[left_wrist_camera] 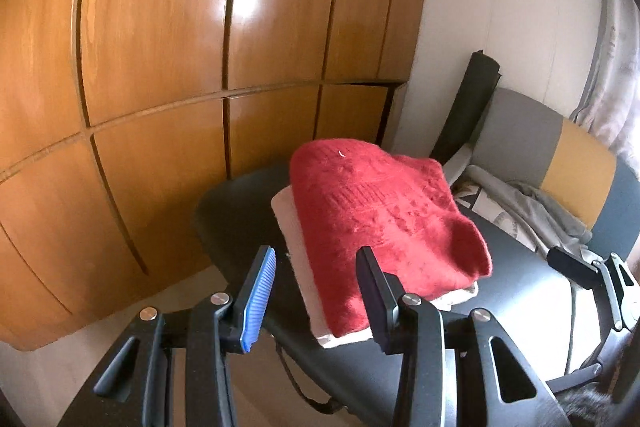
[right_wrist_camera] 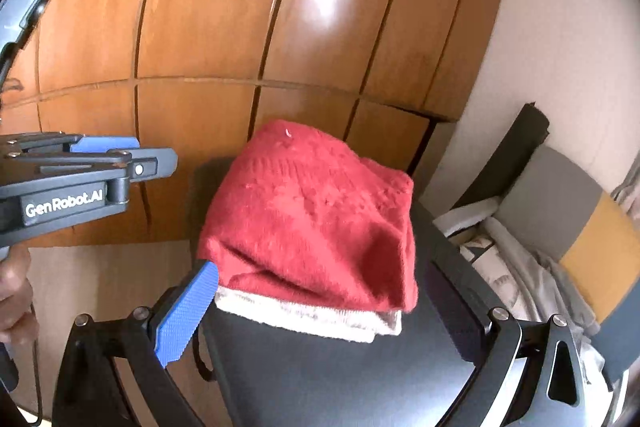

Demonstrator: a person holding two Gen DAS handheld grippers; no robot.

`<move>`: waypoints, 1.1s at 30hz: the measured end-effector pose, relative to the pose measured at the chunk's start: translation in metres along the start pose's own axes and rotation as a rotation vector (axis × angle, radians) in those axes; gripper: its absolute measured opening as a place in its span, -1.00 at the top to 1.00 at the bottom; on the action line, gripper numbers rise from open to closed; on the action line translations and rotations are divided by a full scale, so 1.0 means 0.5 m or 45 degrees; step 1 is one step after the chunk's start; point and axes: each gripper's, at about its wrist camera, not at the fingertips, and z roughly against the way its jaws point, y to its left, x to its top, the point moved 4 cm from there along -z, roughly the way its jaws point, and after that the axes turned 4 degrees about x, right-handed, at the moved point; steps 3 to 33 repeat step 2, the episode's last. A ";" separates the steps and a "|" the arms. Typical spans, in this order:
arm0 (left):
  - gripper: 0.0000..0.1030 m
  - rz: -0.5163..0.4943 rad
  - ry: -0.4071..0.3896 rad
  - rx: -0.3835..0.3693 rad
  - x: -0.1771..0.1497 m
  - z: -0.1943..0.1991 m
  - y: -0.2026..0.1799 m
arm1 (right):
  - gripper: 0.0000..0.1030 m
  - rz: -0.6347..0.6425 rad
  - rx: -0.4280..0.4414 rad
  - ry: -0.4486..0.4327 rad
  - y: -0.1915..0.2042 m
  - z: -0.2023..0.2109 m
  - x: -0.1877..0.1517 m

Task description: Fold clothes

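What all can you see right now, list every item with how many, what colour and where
red sweater: one, red, folded, on top of the white garment
white garment: one, off-white, folded, on the dark seat
dark seat: one, black, beside the wardrobe
wardrobe: one, glossy brown wood, behind the seat
grey clothes: one heap, pale grey, unfolded, right of the stack
cushion: one, grey and yellow, far right
black roll: one, leaning on the wall
curtain: one, pale, far right
left claw: open, empty
right claw: open, empty
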 end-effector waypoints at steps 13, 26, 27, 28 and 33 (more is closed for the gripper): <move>0.18 -0.023 -0.038 0.059 -0.004 0.006 -0.002 | -1.00 -0.006 0.006 0.019 -0.001 -0.003 -0.009; 0.18 -0.023 -0.038 0.059 -0.004 0.006 -0.002 | -1.00 -0.006 0.006 0.019 -0.001 -0.003 -0.009; 0.18 -0.023 -0.038 0.059 -0.004 0.006 -0.002 | -1.00 -0.006 0.006 0.019 -0.001 -0.003 -0.009; 0.18 -0.023 -0.038 0.059 -0.004 0.006 -0.002 | -1.00 -0.006 0.006 0.019 -0.001 -0.003 -0.009; 0.18 -0.023 -0.038 0.059 -0.004 0.006 -0.002 | -1.00 -0.006 0.006 0.019 -0.001 -0.003 -0.009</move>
